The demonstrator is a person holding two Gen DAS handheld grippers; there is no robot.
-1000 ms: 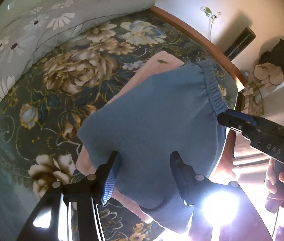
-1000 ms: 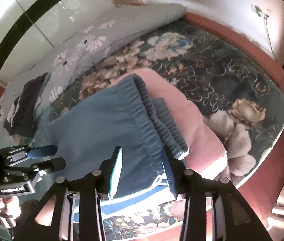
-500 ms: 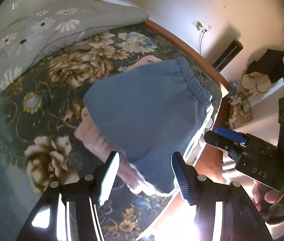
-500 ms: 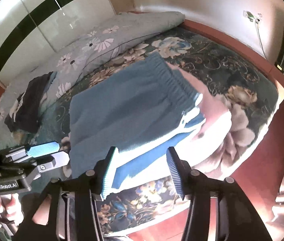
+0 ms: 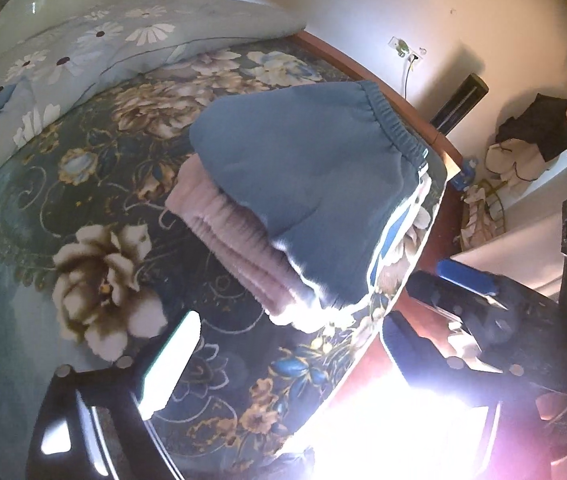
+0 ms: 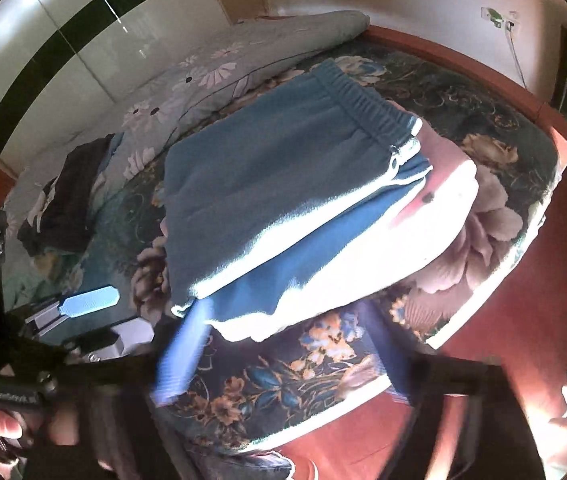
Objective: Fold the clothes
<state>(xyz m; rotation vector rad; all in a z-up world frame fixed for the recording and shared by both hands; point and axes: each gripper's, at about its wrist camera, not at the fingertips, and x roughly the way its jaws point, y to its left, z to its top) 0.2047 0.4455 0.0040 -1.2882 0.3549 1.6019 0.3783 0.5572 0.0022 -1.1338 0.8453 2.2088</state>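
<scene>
Folded blue trousers [image 5: 315,168] with an elastic waistband lie on top of a folded pink garment [image 5: 235,240] near the corner of the bed. Both show in the right wrist view too, the trousers [image 6: 267,176] above the sunlit pink garment [image 6: 435,216]. My left gripper [image 5: 283,364] is open and empty, pulled back above the bedspread short of the stack. My right gripper [image 6: 283,356] is open and empty, blurred, in front of the stack's near edge. Each gripper appears in the other's view: the right one [image 5: 471,292] and the left one [image 6: 91,312].
The bed has a dark floral spread [image 5: 83,208] and a pale flowered quilt [image 5: 95,48] at the back. A dark garment [image 6: 63,196] lies on the quilt. Clothes [image 5: 539,136] hang by the wall. Red floor [image 6: 503,344] borders the bed. Strong sun glare [image 5: 395,432] is near my left gripper.
Both grippers have let go of the blue trousers and drawn back from the stack, which now lies further away in both views. Both jaws have opened wider.
</scene>
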